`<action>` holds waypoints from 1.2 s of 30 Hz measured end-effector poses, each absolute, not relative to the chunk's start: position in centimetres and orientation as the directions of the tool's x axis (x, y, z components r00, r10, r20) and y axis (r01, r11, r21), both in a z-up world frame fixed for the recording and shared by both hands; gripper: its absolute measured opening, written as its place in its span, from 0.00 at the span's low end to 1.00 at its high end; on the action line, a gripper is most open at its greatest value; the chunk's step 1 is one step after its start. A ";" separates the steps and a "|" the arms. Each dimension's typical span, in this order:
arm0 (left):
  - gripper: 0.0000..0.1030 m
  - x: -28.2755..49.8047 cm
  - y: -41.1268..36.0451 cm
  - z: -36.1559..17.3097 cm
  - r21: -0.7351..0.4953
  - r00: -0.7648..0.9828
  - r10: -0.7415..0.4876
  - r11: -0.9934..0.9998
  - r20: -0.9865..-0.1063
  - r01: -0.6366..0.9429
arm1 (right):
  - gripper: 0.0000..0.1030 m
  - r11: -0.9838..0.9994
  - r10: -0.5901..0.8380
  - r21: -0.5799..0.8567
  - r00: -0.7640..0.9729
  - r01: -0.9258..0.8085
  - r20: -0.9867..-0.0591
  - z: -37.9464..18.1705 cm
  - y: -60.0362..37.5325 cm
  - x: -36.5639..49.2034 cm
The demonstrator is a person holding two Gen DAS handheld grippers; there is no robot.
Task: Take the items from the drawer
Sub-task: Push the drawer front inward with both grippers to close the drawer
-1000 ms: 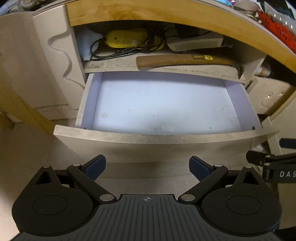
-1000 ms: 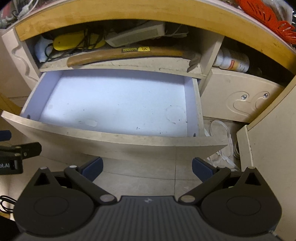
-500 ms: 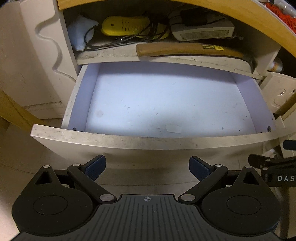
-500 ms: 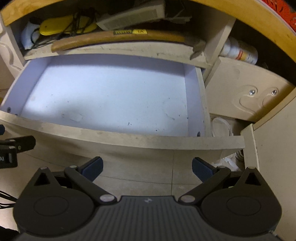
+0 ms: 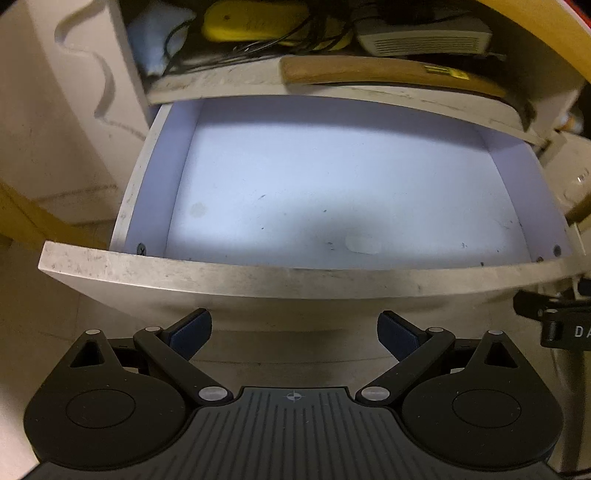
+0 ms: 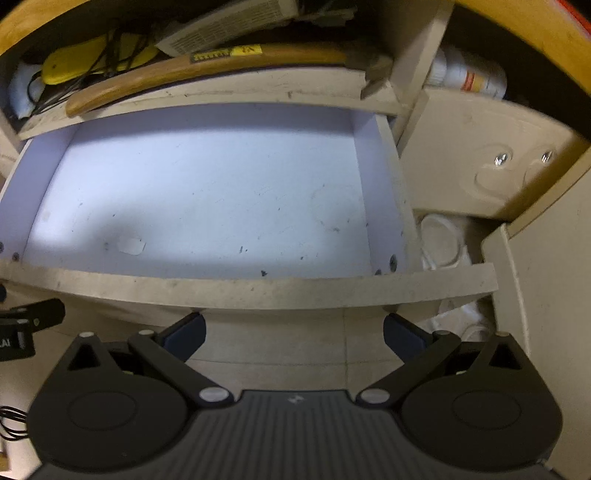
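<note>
The drawer [image 5: 258, 280] is pulled out, its pale lilac floor bare apart from specks and a small stain; it also shows in the right wrist view [image 6: 258, 291]. My left gripper [image 5: 294, 332] is open and empty, just in front of and below the drawer's front edge. My right gripper [image 6: 294, 334] is open and empty, in front of the drawer's right half. On the shelf above lie a wooden-handled hammer [image 5: 388, 72] [image 6: 192, 74], a yellow device with black cables [image 5: 258, 22] [image 6: 96, 59] and a grey box [image 5: 421, 37].
A white bottle [image 6: 465, 75] stands in the compartment right of the shelf. A closed cabinet door with two screws [image 6: 491, 166] is below it. White cord [image 6: 443, 240] lies on the floor right of the drawer. The other gripper's tip shows at each view's edge [image 5: 554, 325] [image 6: 29, 325].
Both grippers have moved closer to the drawer and a little higher, so the drawer fills more of each view. Both stayed open and empty.
</note>
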State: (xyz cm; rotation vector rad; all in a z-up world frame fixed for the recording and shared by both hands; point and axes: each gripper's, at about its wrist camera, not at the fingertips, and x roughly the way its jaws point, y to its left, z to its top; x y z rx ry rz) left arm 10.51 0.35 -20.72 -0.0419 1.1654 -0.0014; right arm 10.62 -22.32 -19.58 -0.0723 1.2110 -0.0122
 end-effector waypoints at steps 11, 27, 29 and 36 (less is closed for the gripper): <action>0.96 11.6 0.4 -20.6 -0.044 0.341 -0.026 0.998 -0.940 -0.045 | 1.00 0.998 -0.047 -0.060 0.342 -0.029 -0.939 -19.7 -22.4 11.1; 0.97 13.2 0.5 -20.5 -0.033 0.385 -0.014 0.999 -0.923 -0.041 | 1.00 0.998 -0.037 -0.054 0.395 -0.031 -0.918 -19.8 -22.5 14.1; 0.97 13.7 0.5 -20.4 -0.027 0.394 -0.009 0.999 -0.919 -0.040 | 1.00 0.998 -0.036 -0.053 0.404 -0.030 -0.914 -19.9 -22.4 14.9; 0.97 16.0 0.7 -20.1 -0.030 0.407 -0.010 0.999 -0.914 -0.042 | 1.00 0.998 -0.033 -0.052 0.435 -0.032 -0.900 -20.1 -22.4 17.6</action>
